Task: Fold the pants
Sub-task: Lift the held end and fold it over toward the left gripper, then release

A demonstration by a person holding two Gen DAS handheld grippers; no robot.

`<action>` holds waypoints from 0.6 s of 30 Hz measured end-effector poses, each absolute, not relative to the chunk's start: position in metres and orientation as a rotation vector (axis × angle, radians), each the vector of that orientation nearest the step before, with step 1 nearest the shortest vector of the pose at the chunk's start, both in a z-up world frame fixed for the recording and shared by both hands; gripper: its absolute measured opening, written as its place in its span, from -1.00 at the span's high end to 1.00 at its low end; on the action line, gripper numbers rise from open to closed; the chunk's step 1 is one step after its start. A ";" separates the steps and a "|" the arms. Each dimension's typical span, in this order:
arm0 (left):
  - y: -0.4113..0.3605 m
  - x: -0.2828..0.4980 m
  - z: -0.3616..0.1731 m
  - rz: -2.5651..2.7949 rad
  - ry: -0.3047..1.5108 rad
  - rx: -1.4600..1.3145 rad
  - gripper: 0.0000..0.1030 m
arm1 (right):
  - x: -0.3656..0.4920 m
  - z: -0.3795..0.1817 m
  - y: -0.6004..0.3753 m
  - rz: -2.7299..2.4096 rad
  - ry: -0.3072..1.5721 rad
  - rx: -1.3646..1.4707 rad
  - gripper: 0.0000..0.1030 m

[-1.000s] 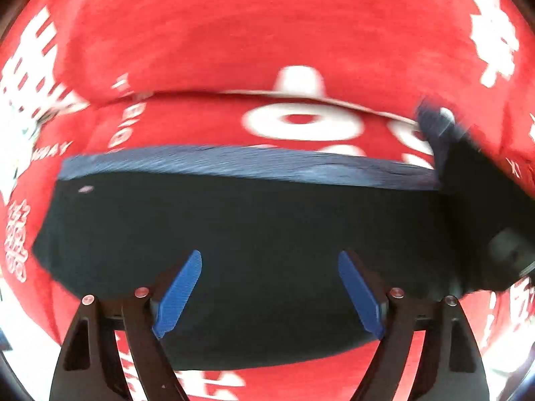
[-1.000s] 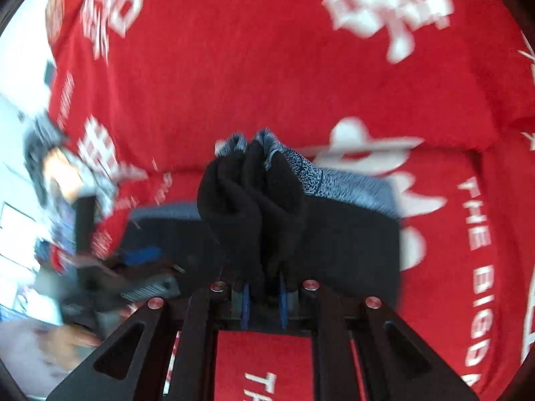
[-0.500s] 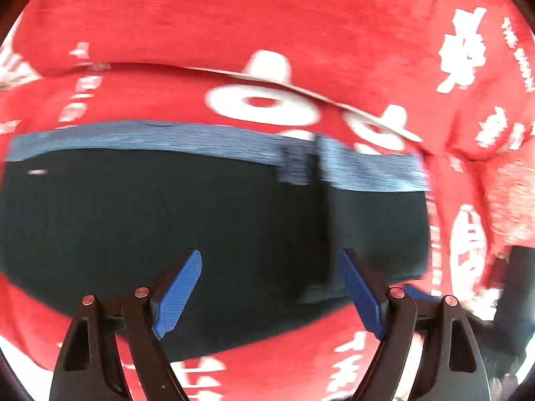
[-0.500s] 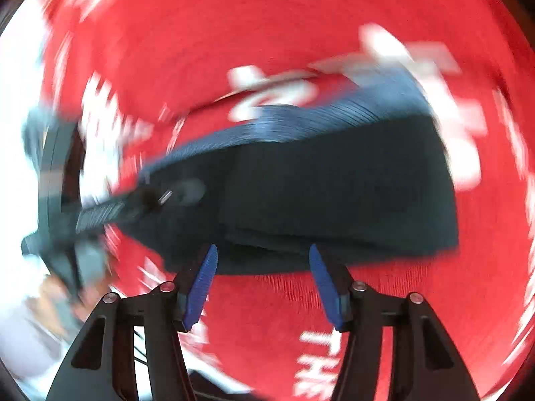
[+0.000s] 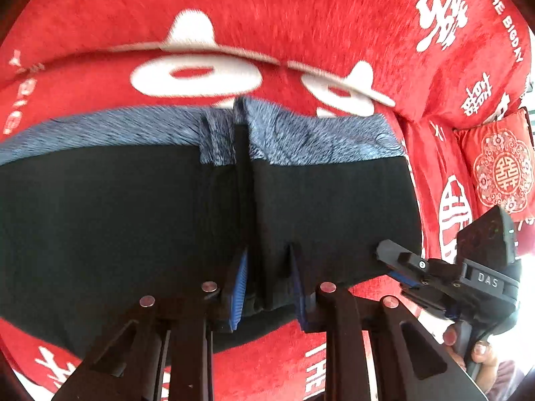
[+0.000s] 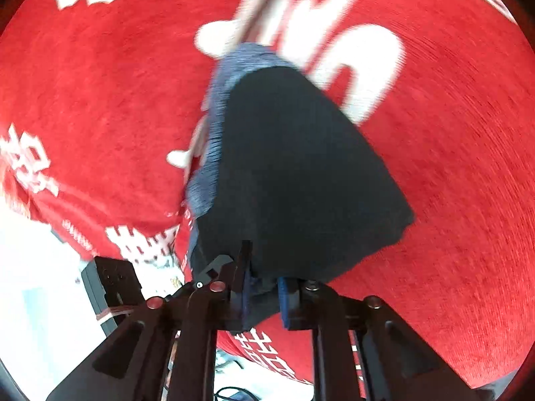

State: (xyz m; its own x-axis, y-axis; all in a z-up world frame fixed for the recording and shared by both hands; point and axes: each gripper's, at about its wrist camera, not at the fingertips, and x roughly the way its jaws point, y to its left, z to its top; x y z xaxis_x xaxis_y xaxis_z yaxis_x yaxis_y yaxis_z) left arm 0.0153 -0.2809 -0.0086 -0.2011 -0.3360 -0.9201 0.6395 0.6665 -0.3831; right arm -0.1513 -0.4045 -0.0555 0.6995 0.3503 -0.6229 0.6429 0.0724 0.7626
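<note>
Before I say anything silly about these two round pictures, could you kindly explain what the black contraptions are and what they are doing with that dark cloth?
There is no robot here: a person holds a two-fingered clamp in each hand, and a wide-angle camera on each clamp looks forward along its jaws, which is why the pictures bulge.

One picture comes from the left gripper, the other from the right gripper. In the left picture you can also see the right one coming in from the side, with the person's fingers below it.

On the red printed cover lie black pants with a speckled blue-grey waistband, already folded over. Each gripper's blue-padded jaws are pinched on the near edge of the pants. A small red patterned cushion sits off to the right.
</note>
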 end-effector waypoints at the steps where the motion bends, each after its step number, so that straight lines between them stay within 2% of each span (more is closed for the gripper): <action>1: -0.274 0.014 -0.004 -0.863 1.506 0.269 0.49 | -0.148 -0.052 -0.401 -0.251 0.871 1.496 0.72; 2: -0.269 0.014 -0.002 -0.833 1.486 0.281 0.48 | -0.140 -0.051 -0.398 -0.240 0.913 1.456 0.70; 3: -0.265 0.015 -0.003 -0.816 1.483 0.292 0.19 | -0.138 -0.052 -0.397 -0.236 0.937 1.441 0.62; 4: -0.260 0.017 -0.005 -0.810 1.501 0.288 -0.33 | -0.136 -0.054 -0.397 -0.240 0.960 1.437 0.57; 5: -0.254 0.021 -0.006 -0.801 1.516 0.257 -0.46 | -0.139 -0.057 -0.398 -0.240 0.951 1.467 0.45; 6: -0.247 0.024 -0.006 -0.799 1.515 0.214 -0.50 | -0.140 -0.057 -0.397 -0.219 0.922 1.501 0.35; 7: -0.245 0.027 -0.008 -0.812 1.524 0.195 -0.50 | -0.142 -0.058 -0.395 -0.194 0.893 1.532 -0.04; 8: -0.244 0.029 -0.010 -0.823 1.533 0.187 -0.50 | -0.146 -0.058 -0.390 -0.168 0.874 1.553 -0.31; 18: -0.226 0.037 -0.009 -0.752 1.535 0.167 -0.50 | -0.123 -0.091 -0.357 -0.147 0.799 1.706 -0.28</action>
